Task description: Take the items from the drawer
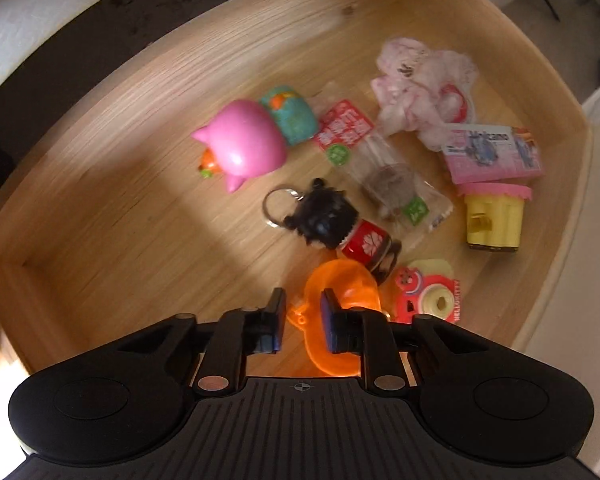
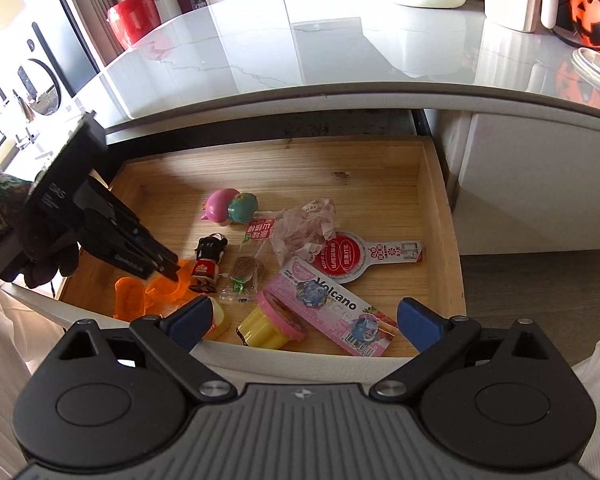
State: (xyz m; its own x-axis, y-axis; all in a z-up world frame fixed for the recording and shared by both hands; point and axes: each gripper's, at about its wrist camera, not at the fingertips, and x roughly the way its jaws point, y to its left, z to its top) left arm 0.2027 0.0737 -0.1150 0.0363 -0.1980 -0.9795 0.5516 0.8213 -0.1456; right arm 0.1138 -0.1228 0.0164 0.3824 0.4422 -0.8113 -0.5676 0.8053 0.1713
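Drawer [image 2: 440,216]: open, toys inside.
Orange toy [image 1: 340,292]: between our left gripper [image 1: 302,322] tips.
L jaws: narrow gap, no squeeze seen.
R gripper [image 2: 304,322]: wide, empty.
Risk: thin plastic slips off, keychain doll [image 1: 332,220] just ahead snags.

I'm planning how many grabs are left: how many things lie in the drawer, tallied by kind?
Toys: 4 (pink pig, teal toy, keychain figure, red camera toy)
Orange plastic piece: 1
Packets and wrappers: 3 (clear snack packet, crumpled wrapper, red peel-off lid)
Volcano box: 1
Yellow cup: 1
Total: 10
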